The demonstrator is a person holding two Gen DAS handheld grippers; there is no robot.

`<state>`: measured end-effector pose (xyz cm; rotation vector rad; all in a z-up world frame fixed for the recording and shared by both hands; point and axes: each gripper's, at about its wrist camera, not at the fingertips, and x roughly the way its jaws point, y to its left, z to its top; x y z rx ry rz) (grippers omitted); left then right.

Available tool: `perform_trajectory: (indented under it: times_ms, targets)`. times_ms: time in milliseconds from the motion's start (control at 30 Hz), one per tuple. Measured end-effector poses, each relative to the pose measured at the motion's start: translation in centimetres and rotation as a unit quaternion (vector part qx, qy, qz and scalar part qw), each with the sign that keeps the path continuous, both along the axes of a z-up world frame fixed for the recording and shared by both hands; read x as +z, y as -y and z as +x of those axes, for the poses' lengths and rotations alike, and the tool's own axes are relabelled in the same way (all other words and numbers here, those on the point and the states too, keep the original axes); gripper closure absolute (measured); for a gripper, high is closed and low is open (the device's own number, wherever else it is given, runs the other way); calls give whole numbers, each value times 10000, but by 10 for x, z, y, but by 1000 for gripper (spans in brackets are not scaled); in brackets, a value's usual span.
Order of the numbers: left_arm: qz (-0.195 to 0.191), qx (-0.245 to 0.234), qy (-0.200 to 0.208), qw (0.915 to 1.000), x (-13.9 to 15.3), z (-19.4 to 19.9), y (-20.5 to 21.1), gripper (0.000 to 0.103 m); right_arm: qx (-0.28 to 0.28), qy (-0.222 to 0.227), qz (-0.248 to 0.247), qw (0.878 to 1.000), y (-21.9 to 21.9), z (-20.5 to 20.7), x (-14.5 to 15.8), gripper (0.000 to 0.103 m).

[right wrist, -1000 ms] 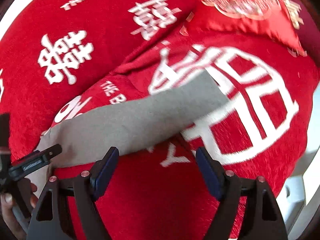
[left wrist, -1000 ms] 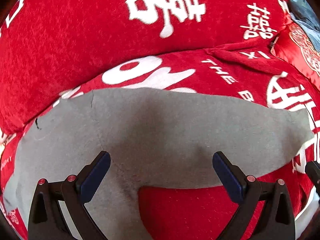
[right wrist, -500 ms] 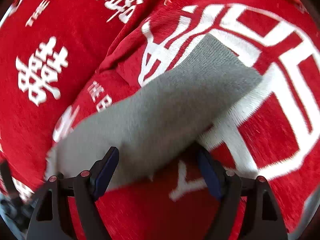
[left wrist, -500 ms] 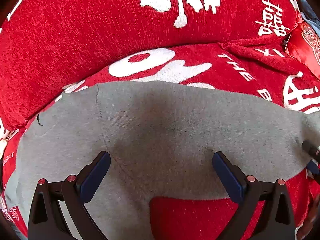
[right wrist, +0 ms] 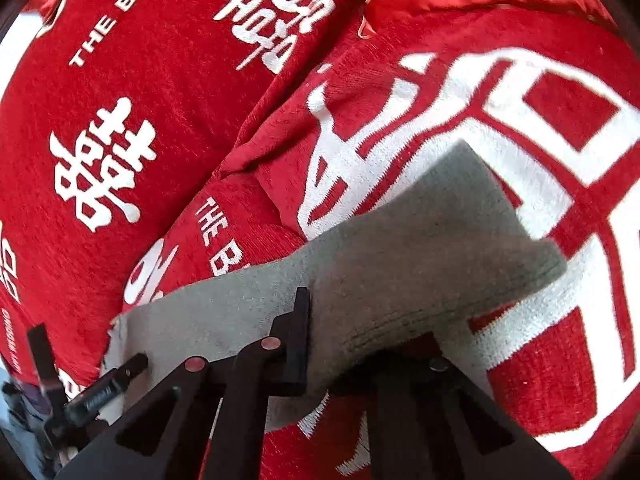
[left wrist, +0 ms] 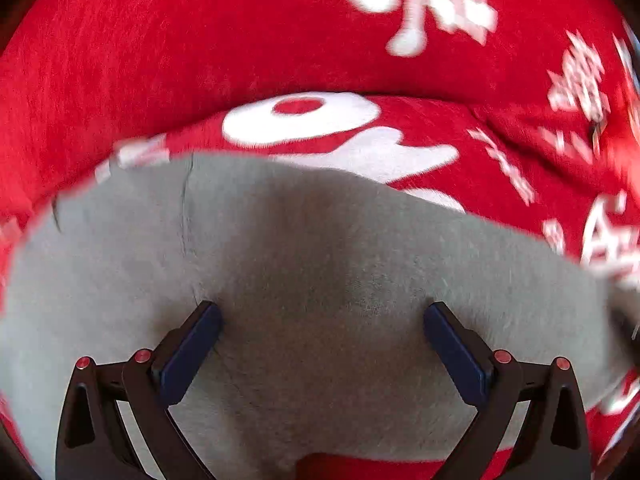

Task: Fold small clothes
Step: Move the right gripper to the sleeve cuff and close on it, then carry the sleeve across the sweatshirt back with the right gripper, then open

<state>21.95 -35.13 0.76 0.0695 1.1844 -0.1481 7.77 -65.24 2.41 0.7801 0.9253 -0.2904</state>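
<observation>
So the grey sock [right wrist: 400, 264] is lying flat across the red blanket [right wrist: 168, 128] with the white lettering, just below the fold where the blanket bulges up. The right gripper [right wrist: 360, 344] is clamped down on the sock's near edge, fabric bunched between the fingers. The left gripper [left wrist: 322, 320] sits over the sock's other end with its blue pads [left wrist: 192, 348] spread wide, tips touching the cloth, not pinching anything.

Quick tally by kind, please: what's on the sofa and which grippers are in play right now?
Grey knitted sock: 1
Red woven cover with white characters: 1
Black two-finger grippers: 2, left gripper open over the sock, right gripper pinching it
Total: 4
</observation>
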Motion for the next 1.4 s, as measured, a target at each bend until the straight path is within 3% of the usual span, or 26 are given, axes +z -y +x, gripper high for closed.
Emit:
perform_trajectory:
  times_ms: [67,167,200,233,300,333,433,467,500,533,567,600,633,767,967,1067,1200,1400]
  targets:
    - [232,-273,-15,9994,4,0,8,1,76,119,-147,9998,-5,-2,14,97]
    - [83,-502,-99,9987,13,-4,5,1,59,347,261,9990,-9,-17,27,93]
    - [73,-444,-56,9990,15,-5,0,1,7,394,422,9983,-12,-28,29,77]
    - [100,-369,-28,9993,14,-6,-5,1,-6,392,455,9982,-15,-33,30,48]
    - [112,-307,-172,9993,4,-6,-14,1,-46,429,321,9986,-22,-47,30,21]
    - [14,-274,-128,9995,4,-8,-17,1,-97,358,235,9990,-25,-50,27,21]
    - [43,-255,-117,9996,5,-9,-17,1,-303,308,745,9963,-15,-44,6,21]
    - [57,-273,-124,9995,4,-9,-16,1,-425,302,900,9946,-8,-42,-3,21]
    - [74,-295,-142,9994,4,-7,-15,1,-491,306,989,9934,-3,-39,-9,28]
    - [88,-310,-152,9994,3,-7,-14,1,-557,393,1180,9907,5,-33,-16,55]
    - [92,-300,-141,9994,3,-6,-13,1,-556,427,1222,9900,8,-29,-17,69]
    - [114,-282,-101,9995,2,-4,-10,1,-490,446,1057,9922,13,-22,-11,90]
    - [139,-291,-57,9995,2,-5,-8,1,-431,419,677,9959,12,-17,-1,97]
    - [133,-503,-7,9986,1,-6,11,1,-51,225,-696,9973,-3,5,41,98]
    - [-179,-743,-244,9968,19,-11,-5,1,260,400,-1557,9867,-38,22,100,99]
    - [-324,-529,-8,9981,39,-17,-43,1,433,536,-1872,9799,-65,32,132,99]
    - [-532,-210,-9,9984,53,-23,-102,1,688,634,-2165,9718,-111,47,160,99]
    - [-581,443,92,9973,53,-45,-224,1,1470,803,-2618,9505,-221,78,195,99]
